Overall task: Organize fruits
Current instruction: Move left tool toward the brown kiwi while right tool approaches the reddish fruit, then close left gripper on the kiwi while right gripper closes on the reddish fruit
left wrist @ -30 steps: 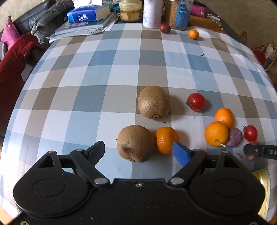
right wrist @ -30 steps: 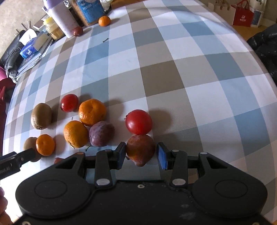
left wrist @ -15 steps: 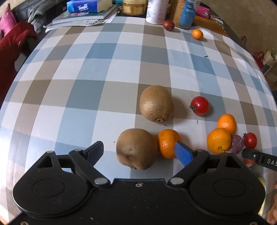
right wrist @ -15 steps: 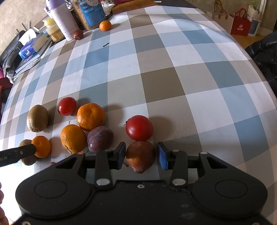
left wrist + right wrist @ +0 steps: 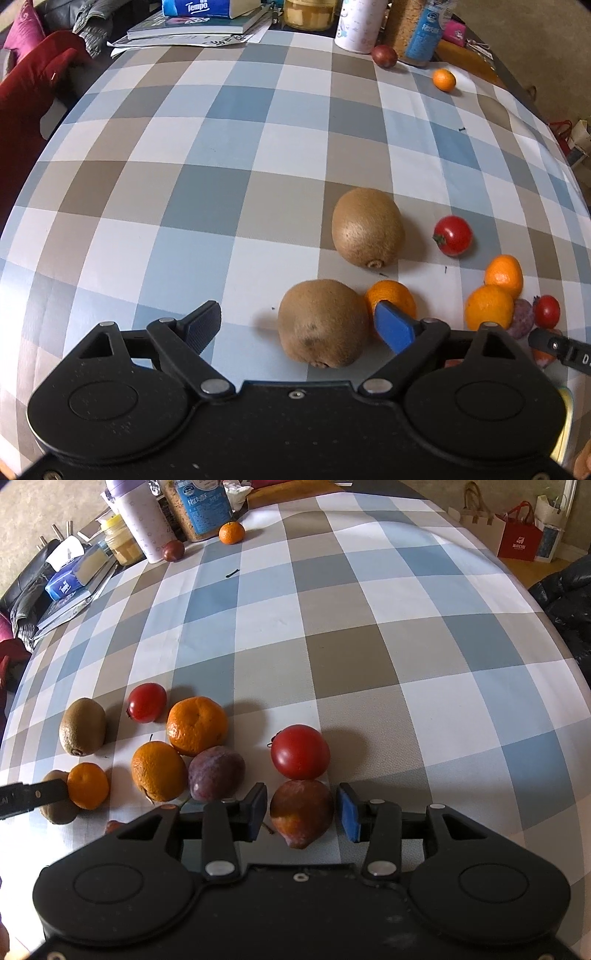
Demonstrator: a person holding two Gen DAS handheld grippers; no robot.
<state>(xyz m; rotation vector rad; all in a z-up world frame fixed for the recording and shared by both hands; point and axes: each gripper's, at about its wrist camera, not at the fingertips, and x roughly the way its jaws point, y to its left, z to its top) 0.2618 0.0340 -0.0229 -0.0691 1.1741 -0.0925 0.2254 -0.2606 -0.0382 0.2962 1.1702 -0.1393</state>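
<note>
The checked tablecloth (image 5: pixel 332 635) carries scattered fruit. The left gripper (image 5: pixel 301 326), its jaws just widened and touching nothing, straddles a kiwi (image 5: pixel 321 328) lying against a mandarin (image 5: pixel 391 297). The right gripper (image 5: pixel 301 812), jaws also just widened, brackets a reddish pear (image 5: pixel 301 812) without pressing it, just below a tomato (image 5: pixel 300 751).

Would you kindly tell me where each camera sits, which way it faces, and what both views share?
Left wrist: on the left claw, looking steeply down at a kiwi between its open fingers; only the claw shows.
Right wrist: on the right claw, looking steeply down at a reddish fruit between its open fingers, untouched; the left claw's fingertip shows at left.
Shared: checked tablecloth, both kiwis, mandarins, tomatoes.
</note>
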